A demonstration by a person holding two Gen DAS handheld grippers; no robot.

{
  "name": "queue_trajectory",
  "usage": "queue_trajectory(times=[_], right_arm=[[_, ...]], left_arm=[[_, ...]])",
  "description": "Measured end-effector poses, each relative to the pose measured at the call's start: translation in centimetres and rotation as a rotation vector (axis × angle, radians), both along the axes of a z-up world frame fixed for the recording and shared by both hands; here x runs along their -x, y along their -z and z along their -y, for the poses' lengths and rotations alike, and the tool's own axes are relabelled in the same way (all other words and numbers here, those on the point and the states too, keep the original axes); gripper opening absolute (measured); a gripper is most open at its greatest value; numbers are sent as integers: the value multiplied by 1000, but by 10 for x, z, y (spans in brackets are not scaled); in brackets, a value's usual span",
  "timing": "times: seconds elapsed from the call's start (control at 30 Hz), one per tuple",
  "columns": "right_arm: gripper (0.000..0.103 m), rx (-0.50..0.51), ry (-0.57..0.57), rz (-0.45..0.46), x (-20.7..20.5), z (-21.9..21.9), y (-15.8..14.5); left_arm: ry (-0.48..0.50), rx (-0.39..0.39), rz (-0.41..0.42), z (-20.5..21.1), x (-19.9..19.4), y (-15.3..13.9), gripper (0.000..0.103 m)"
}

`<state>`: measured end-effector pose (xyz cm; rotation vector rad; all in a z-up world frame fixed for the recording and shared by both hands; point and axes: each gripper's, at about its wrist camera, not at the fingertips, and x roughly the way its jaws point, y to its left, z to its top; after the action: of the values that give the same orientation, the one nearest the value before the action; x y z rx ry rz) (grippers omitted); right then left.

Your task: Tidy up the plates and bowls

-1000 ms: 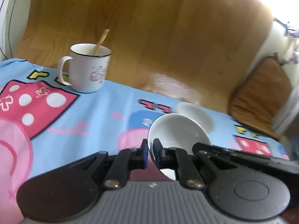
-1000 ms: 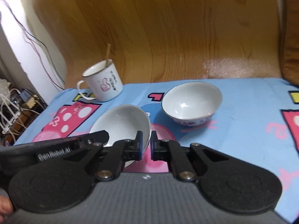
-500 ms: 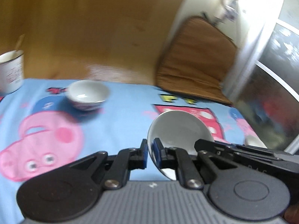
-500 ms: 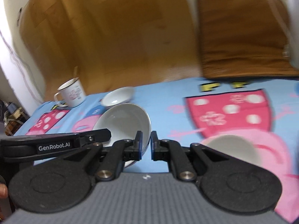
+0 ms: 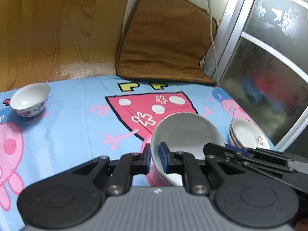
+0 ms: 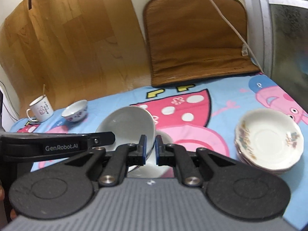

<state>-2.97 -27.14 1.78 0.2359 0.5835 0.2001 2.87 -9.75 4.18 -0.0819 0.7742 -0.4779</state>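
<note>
Plain white ceramic bowl (image 5: pixel 184 132) first: you have it pinched by the rim from both sides. Your left gripper (image 5: pixel 155 158) has its jaws closed on the near-left edge, one blue pad inside the wall and one outside. Your right gripper (image 6: pixel 149 150) bites the opposite edge the same way, jaws clamped on the rim. The bowl tips on edge between them, over the blue cartoon-print cloth (image 5: pixel 67 127) on the tabletop; whether its base clears the cloth I cannot tell.

Reading this as the carry step: the bowl is mid-transfer. Just to your right sits the stack of shallow white floral-patterned dishes (image 6: pixel 269 142), near the frosted glass door (image 5: pixel 269 67). Far back on your left wait the small white bowl with purple flower print (image 6: pixel 75 111) and the white enamel mug with a wooden stick in it (image 6: pixel 40 108).

Next call is yours: choose a spot, level the bowl so both pads share the load, lower it flat, then release both grips together. Let one go early and it likely swings.
</note>
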Motion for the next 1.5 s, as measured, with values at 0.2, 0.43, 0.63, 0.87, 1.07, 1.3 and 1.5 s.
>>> queue_trajectory(times=[0.2,0.43,0.63,0.87,1.07,1.3,1.5], right_arm=[[51,56,25,45,4,0,3],[51,43,42,102,5,1,-5],[51,43,-8,129,3,-20,-13],[49,41,-113,106,-14,-61,-14],[45,8,-239,60,-43,-102,-25],[38,-102,-266,10,-102,-132,-47],[37,-140,-205,-5,-140,-153,-27]], left_arm=[[-5,-33,-2,5,-1,7,24],[-39,-16,41,-10,1,-4,25],[-86,-9,74,-41,5,-6,25],[-225,17,52,-107,-2,1,25],[-344,16,50,-165,-21,-4,25],[-435,-6,82,-202,-59,-23,25],[-453,-27,53,-207,-97,-11,25]])
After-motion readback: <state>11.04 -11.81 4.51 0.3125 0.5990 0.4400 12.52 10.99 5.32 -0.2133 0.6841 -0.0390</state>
